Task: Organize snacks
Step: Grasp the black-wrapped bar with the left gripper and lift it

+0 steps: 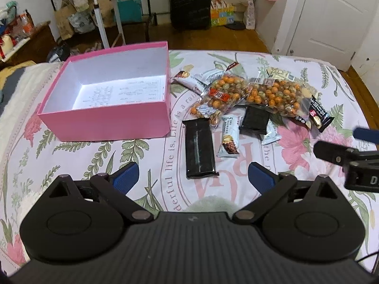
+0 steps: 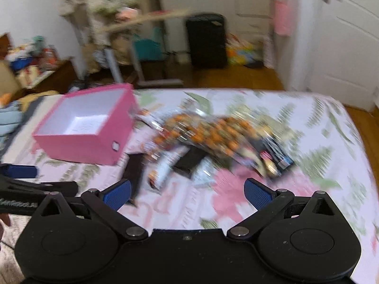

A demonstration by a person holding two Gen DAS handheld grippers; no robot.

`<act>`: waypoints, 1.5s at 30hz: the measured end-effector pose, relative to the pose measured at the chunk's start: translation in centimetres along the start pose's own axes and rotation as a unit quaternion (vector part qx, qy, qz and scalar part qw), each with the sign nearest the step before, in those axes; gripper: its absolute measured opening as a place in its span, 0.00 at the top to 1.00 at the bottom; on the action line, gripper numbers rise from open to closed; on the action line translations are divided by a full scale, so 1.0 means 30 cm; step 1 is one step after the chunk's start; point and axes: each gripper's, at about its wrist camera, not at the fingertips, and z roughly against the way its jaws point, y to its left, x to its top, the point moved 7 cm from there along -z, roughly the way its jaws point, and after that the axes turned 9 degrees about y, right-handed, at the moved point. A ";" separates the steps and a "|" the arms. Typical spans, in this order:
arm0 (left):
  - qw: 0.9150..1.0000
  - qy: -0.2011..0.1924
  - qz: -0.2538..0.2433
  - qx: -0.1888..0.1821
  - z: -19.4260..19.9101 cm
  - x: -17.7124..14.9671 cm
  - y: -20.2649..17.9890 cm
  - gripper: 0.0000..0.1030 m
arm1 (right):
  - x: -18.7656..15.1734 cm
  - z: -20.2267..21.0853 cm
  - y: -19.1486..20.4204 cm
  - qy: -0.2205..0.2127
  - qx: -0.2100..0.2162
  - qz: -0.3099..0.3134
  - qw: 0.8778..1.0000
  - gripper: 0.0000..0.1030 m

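Note:
An open pink box (image 1: 106, 120) with a white inside stands empty on the floral bedsheet, left of a heap of snacks. The heap holds two clear bags of orange coated nuts (image 1: 272, 94), a long black packet (image 1: 200, 149), a white snack bar (image 1: 228, 137), a smaller black packet (image 1: 254, 119) and other wrapped bars. My left gripper (image 1: 193, 177) is open just short of the long black packet, holding nothing. My right gripper (image 2: 187, 193) is open and empty, hovering near the heap (image 2: 213, 132); its view is motion-blurred. The pink box (image 2: 80, 142) lies to its left.
The bed's far edge drops to a wooden floor (image 1: 248, 37) with a black suitcase (image 1: 190, 2), a folding table leg (image 1: 100, 21) and clutter at left. A white door (image 1: 331, 16) stands at right. The right gripper's fingers (image 1: 331, 152) show at the left view's right edge.

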 end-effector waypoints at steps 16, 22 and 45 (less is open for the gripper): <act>0.999 -0.008 -0.027 -0.045 -0.311 0.150 0.069 0.11 | -0.019 -0.421 0.266 0.067 0.145 0.142 0.977 0.13; 0.991 0.068 0.007 -0.116 -0.491 0.121 0.044 0.14 | -0.066 -0.576 0.321 0.126 0.165 0.138 0.968 0.23; 0.984 0.115 -0.033 -0.131 -0.444 0.006 -0.006 0.55 | -0.109 -0.486 0.367 0.099 0.142 0.146 0.974 0.51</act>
